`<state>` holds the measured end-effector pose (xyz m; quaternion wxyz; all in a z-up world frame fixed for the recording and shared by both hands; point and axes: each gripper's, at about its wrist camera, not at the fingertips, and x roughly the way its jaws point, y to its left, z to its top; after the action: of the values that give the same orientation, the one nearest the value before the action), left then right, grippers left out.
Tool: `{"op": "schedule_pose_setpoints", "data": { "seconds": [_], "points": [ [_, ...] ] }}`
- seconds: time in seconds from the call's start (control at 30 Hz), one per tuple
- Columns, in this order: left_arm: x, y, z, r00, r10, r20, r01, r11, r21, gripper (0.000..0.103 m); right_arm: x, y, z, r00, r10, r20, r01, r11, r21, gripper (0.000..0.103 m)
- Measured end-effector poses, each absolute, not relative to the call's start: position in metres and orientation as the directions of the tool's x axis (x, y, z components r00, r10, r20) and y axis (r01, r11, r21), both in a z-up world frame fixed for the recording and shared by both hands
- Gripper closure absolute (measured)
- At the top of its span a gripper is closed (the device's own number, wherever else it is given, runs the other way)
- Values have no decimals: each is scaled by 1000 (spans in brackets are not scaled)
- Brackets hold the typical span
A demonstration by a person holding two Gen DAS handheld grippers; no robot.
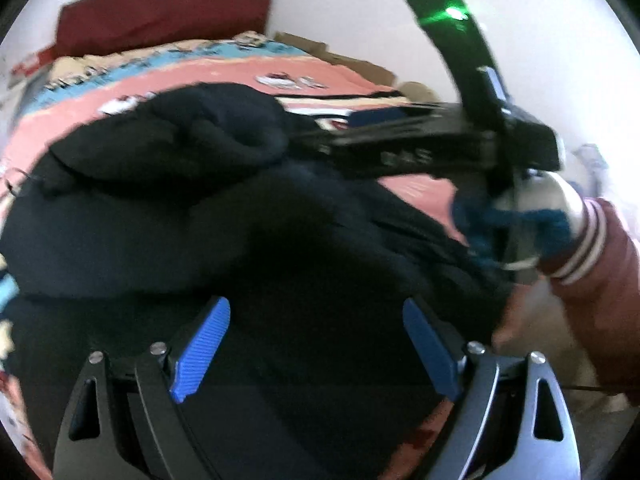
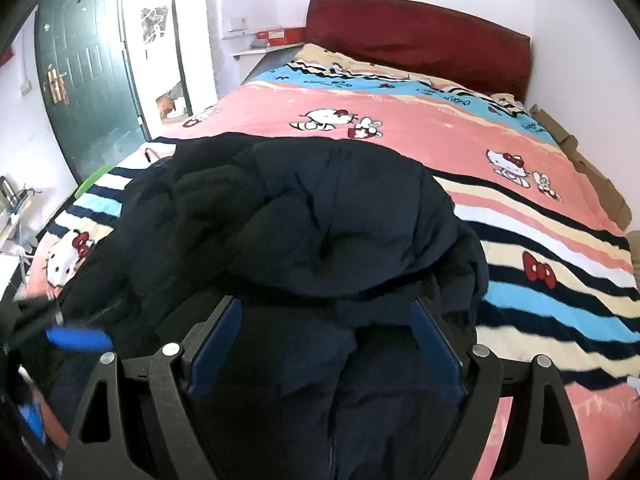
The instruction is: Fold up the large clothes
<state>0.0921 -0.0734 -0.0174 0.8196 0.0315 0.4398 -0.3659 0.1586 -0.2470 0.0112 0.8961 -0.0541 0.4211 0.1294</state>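
A large dark navy padded jacket (image 2: 320, 216) lies bunched on the bed; it also fills the left wrist view (image 1: 192, 208). My left gripper (image 1: 316, 312) is open just above the jacket, blue pads wide apart, nothing between them. My right gripper (image 2: 326, 320) is open over the jacket's near part, and jacket fabric lies between its spread fingers without being pinched. The right gripper also shows from the side in the left wrist view (image 1: 400, 140), blurred, beyond the jacket. The left gripper's blue fingertip (image 2: 78, 338) shows blurred at the lower left of the right wrist view.
The bed has a pink, blue and striped cartoon-cat blanket (image 2: 520, 216) and a dark red headboard (image 2: 420, 36). A green door (image 2: 84, 80) stands at the left. Cardboard (image 2: 592, 176) lines the bed's right side. A red-sleeved arm (image 1: 600, 280) holds the right gripper.
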Motion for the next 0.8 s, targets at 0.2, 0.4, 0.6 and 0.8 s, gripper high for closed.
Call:
{"op": "schedule_pose_setpoints", "data": {
  "seconds": [0.2,0.4,0.6,0.8],
  "points": [
    [55,-105,-20,160,-687,-709,677,599,-427,14,129,-274,9,606,124,-786,-197,980,3,18],
    [31,-132,-44,-106,-698,-708,638,498,-587,14,100,-311,10,605,42,-795,-75,997,-4,18],
    [11,-141,-52,-198,-645,-738,647,479,-593,14,80,-329,9,601,-2,-799,12,1000,7,18],
    [0,-146,-49,-219,-613,-759,677,464,-571,14,71,-329,7,596,-11,-803,29,1000,8,18]
  ]
}}
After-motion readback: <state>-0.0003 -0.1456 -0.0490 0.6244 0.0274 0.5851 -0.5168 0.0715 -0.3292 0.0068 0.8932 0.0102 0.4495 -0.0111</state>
